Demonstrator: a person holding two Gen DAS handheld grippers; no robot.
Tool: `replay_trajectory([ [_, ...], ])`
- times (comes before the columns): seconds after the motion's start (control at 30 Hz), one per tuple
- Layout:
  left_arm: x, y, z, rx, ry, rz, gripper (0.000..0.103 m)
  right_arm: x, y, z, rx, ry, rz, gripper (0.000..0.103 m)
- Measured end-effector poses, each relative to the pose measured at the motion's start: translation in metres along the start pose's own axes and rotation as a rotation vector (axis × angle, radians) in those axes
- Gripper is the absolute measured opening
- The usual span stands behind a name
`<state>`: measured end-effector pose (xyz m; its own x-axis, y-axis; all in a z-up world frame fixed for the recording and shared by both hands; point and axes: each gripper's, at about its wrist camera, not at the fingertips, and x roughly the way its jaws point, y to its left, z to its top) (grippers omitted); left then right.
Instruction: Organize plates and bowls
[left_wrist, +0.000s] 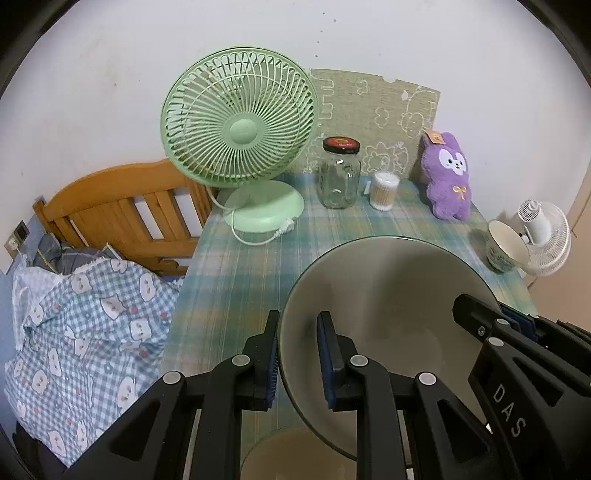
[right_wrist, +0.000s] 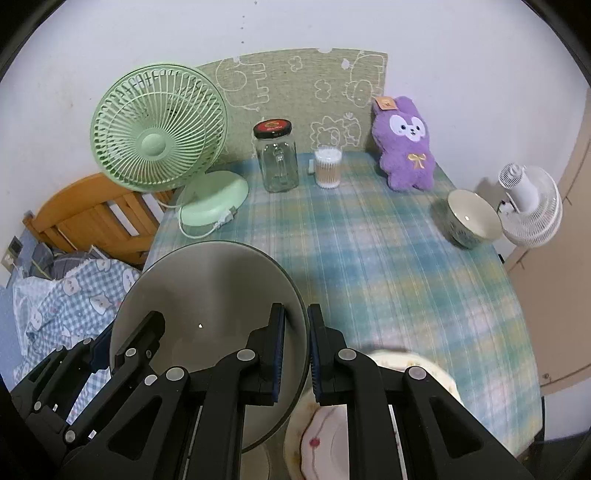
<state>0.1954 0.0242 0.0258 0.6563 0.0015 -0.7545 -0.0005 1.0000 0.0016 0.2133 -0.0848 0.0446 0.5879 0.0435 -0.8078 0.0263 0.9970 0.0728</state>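
Observation:
Both grippers hold one large grey-beige bowl (left_wrist: 388, 295) above the checked tablecloth. My left gripper (left_wrist: 297, 354) is shut on its left rim, one finger inside and one outside. My right gripper (right_wrist: 295, 347) is shut on the right rim of the same bowl (right_wrist: 207, 295); it also shows at the right of the left wrist view (left_wrist: 495, 325). A patterned plate (right_wrist: 332, 435) with a red mark lies under the bowl at the table's near edge. A small bowl (right_wrist: 471, 219) with a dark patterned outside stands at the table's right edge.
A green desk fan (left_wrist: 240, 136), a glass jar with a black lid (left_wrist: 340, 177), a cup of cotton swabs (left_wrist: 384, 190) and a purple plush (left_wrist: 447, 173) stand along the back. A white fan (right_wrist: 528, 206) is beyond the right edge. A bed (left_wrist: 74, 314) lies left.

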Motion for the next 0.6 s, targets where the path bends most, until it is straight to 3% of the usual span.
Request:
replay_trajectory([
  [0.6, -0.018, 0.020, -0.071, 0.016, 0.059, -0.019, 0.016, -0.015, 0.015, -0.082, 0.015, 0.047, -0.010, 0.015],
])
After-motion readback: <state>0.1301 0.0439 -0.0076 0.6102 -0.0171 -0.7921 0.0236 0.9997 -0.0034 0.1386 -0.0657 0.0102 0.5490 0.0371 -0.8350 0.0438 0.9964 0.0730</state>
